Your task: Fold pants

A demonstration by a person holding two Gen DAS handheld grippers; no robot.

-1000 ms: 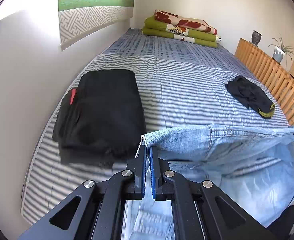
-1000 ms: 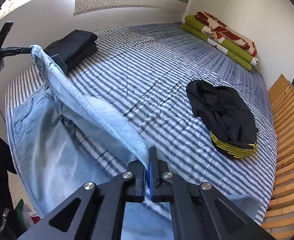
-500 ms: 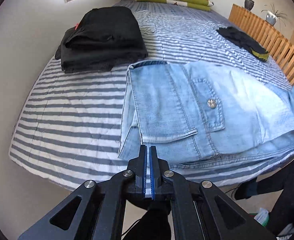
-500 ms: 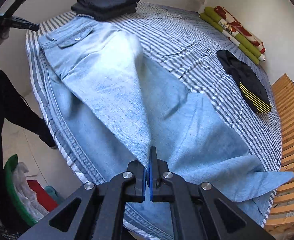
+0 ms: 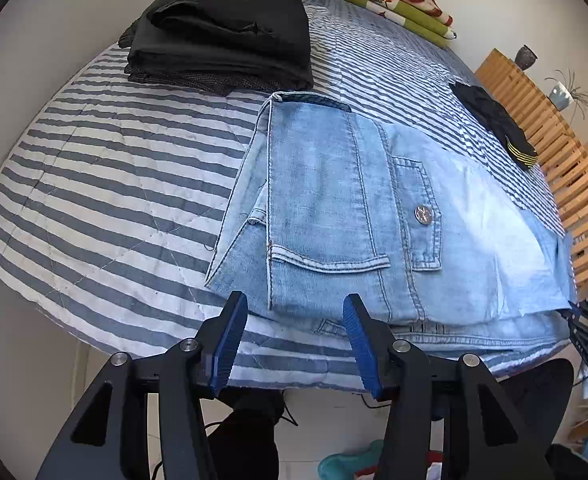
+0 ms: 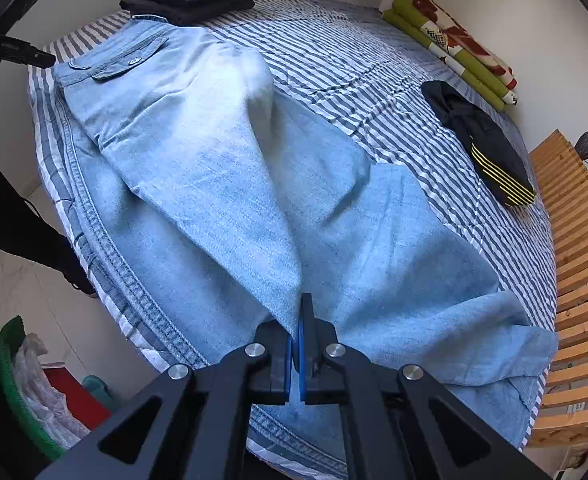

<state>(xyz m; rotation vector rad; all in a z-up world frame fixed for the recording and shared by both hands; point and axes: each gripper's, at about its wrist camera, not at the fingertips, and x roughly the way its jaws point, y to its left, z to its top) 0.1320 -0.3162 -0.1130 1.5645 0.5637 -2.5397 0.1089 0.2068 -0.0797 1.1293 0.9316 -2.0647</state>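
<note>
Light-blue jeans (image 5: 334,208) lie folded lengthwise along the near edge of the striped bed (image 5: 106,168), back pocket and metal button facing up. My left gripper (image 5: 294,306) hangs at the waist end and its jaws are opening; the waistband edge sits between the blue pads without being pressed. In the right wrist view the legs of the jeans (image 6: 222,184) stretch away toward the waist. My right gripper (image 6: 301,314) is shut on a raised ridge of the upper leg's denim near the hems. The left gripper (image 6: 18,53) shows far off at the waist.
A stack of folded black clothes (image 5: 230,28) lies just beyond the waistband. A crumpled black garment with yellow stripes (image 6: 490,152) lies further up the bed. Folded green blankets (image 6: 454,40) rest at the wall, a wooden slatted frame (image 6: 574,248) at the right. A green basket (image 6: 10,380) stands on the floor.
Both grippers lowered the held jeans onto the bed, laying one half over the other. The left gripper then let go of the waistband and its jaws parted. The right stayed shut on the leg.
</note>
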